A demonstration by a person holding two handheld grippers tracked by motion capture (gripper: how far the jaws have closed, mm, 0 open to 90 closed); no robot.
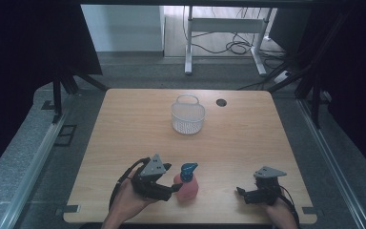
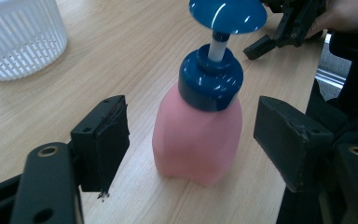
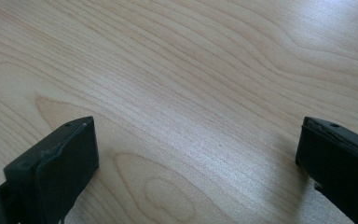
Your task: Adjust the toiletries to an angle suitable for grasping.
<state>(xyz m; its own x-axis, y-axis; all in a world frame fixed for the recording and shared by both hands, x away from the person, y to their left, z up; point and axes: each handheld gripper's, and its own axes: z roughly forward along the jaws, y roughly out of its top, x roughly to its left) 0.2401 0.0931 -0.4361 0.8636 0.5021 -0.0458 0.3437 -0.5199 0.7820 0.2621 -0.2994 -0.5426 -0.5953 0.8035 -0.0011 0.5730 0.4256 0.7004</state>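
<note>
A pink pump bottle [image 1: 187, 187] with a blue cap and pump head stands upright near the table's front edge. My left gripper [image 1: 174, 187] is open, its jaws on either side of the pink pump bottle [image 2: 198, 140] with a gap on each side, touching nothing. At the front right, my right gripper [image 1: 240, 192] rests low over the wood, jaws wide apart; between them lies bare table [image 3: 191, 140]. In the left gripper view the right gripper [image 2: 279, 35] sits beyond the bottle.
A white perforated basket [image 1: 188, 115] with a handle stands at the table's far middle, seen as the white basket [image 2: 21, 37] at upper left. A round cable hole [image 1: 221, 102] sits beside it. Beyond the table [image 1: 124, 129] are floor, cables and a desk frame.
</note>
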